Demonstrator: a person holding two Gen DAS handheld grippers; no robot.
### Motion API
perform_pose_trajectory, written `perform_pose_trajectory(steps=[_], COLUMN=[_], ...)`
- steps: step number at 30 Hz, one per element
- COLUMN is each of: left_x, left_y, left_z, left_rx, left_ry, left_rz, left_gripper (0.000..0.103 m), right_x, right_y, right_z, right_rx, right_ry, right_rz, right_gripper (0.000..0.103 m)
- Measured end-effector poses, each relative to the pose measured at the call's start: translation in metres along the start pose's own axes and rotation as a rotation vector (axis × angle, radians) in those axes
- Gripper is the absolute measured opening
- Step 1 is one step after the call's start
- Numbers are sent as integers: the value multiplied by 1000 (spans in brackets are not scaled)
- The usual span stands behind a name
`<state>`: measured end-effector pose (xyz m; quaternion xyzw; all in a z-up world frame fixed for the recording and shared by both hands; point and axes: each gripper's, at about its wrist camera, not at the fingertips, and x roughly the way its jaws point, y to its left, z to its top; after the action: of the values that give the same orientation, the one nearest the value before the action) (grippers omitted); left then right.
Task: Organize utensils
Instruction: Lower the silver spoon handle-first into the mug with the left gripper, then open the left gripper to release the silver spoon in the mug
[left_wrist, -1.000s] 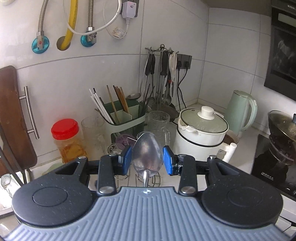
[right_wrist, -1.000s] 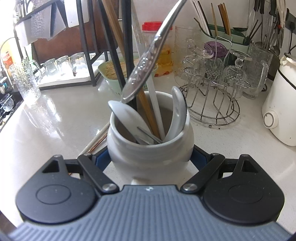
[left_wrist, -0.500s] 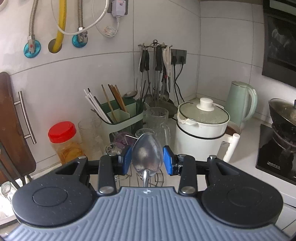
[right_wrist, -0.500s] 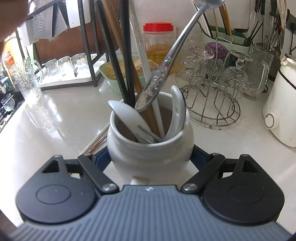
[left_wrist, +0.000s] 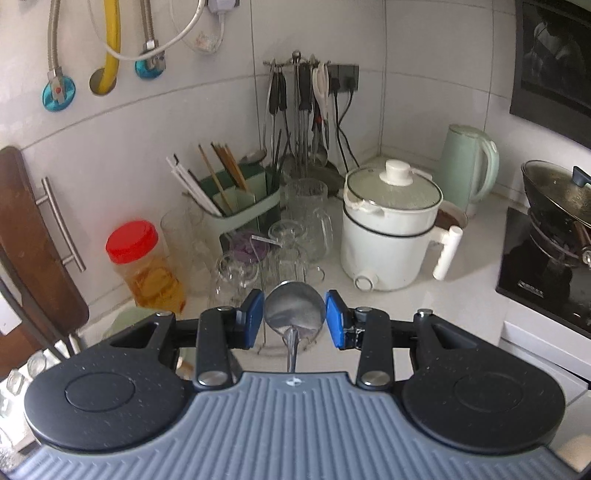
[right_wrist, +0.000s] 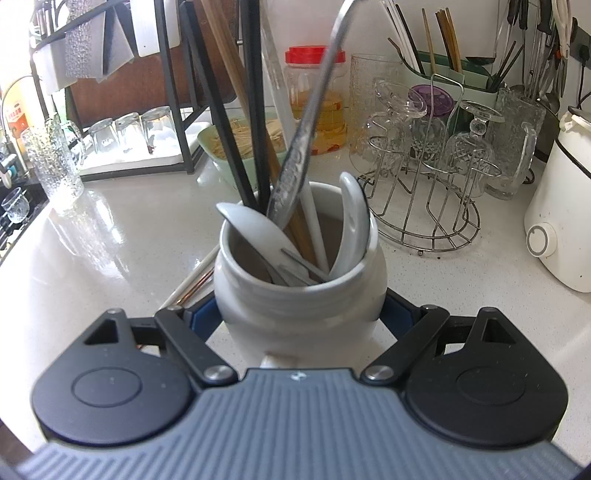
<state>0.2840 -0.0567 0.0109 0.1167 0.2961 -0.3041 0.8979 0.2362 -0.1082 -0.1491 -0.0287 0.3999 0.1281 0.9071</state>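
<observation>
My left gripper (left_wrist: 294, 314) is shut on the bowl of a metal spoon (left_wrist: 295, 308), one blue pad on each side. In the right wrist view the spoon's patterned handle (right_wrist: 299, 158) slants down from the top, its end just inside the mouth of a white ceramic jar (right_wrist: 295, 299). My right gripper (right_wrist: 301, 317) is shut on that jar, which stands on the counter. The jar holds two white ceramic spoons (right_wrist: 255, 229), black chopsticks (right_wrist: 255, 110), wooden chopsticks and flat metal pieces.
A wire rack of upturned glasses (right_wrist: 424, 177) stands right of the jar, a green utensil caddy (left_wrist: 243, 210) and a red-lidded jar (left_wrist: 144, 266) behind it. A white electric pot (left_wrist: 388, 229) is at the right, a dish rack (right_wrist: 122, 129) at the left.
The spoon's handle swung from a slant over the jar's left rim to steeper, and its end dropped into the jar's mouth. The left wrist view tilted down. The right gripper and jar stayed still.
</observation>
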Motion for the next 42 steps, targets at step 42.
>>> perform_pose_trajectory(steps=[42], left_x=[43], left_y=[30], left_z=[-7], left_rx=[-197], left_ry=[518], left_rz=[-64], left_gripper=[42], right_x=[-1], right_y=[1], right_z=[-2], right_rx=[-5], right_ry=[-14], right_rz=[1], right_gripper=[91])
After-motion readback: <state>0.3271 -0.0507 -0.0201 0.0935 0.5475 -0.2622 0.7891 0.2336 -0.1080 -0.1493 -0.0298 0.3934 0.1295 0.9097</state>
